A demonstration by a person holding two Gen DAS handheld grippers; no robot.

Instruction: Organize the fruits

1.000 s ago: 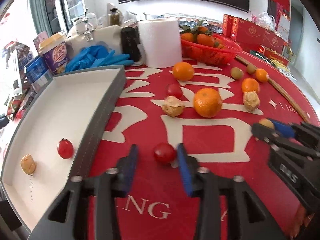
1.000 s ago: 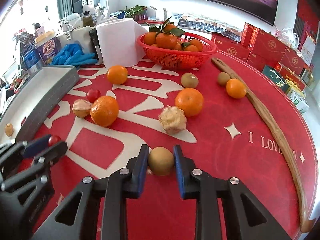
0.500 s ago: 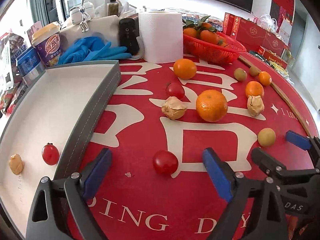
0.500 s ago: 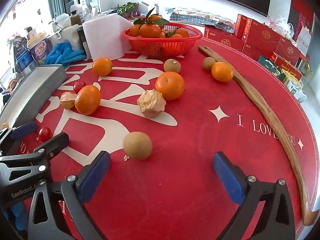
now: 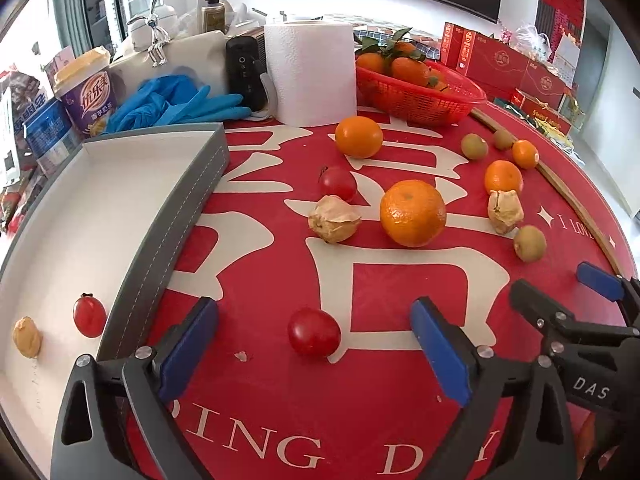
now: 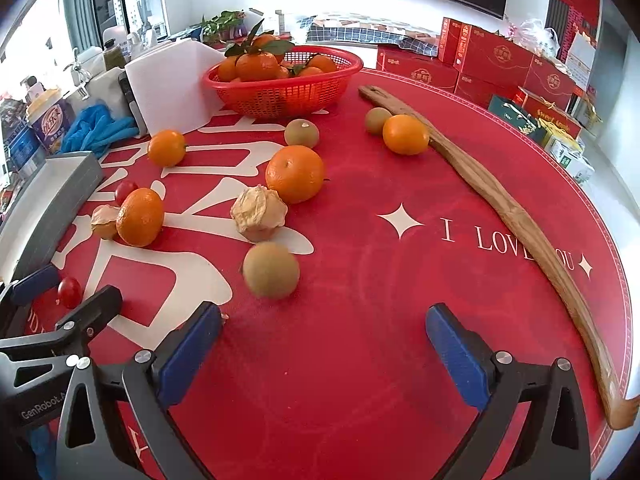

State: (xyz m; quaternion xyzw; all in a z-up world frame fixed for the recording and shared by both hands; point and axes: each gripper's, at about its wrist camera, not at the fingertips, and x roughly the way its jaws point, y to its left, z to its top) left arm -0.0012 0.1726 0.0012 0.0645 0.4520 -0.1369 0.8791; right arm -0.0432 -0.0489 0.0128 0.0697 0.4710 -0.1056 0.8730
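Observation:
My left gripper point(image 5: 316, 344) is wide open, and a red cherry tomato point(image 5: 314, 332) lies on the red cloth between its fingers, untouched. My right gripper point(image 6: 324, 340) is wide open and empty, and a brown kiwi point(image 6: 271, 270) lies just beyond its left finger. The grey-rimmed white tray point(image 5: 192, 200) at left holds a cherry tomato point(image 5: 89, 316) and a small tan fruit point(image 5: 26, 337). Oranges point(image 5: 413, 213), husked fruits point(image 5: 333, 219), another tomato point(image 5: 338, 184) and kiwis point(image 5: 529, 243) lie scattered on the cloth.
A red basket of oranges point(image 6: 282, 84) and a paper roll point(image 5: 310, 72) stand at the back. Blue gloves point(image 5: 176, 100), a cup and boxes crowd the back left. A long wooden stick point(image 6: 508, 208) lies along the right. Red gift boxes point(image 6: 500, 60) stand beyond the table.
Both grippers opened wide and pulled back. The left was nearly closed around the tomato, the right was closed on the kiwi; both fruits now lie free on the cloth.

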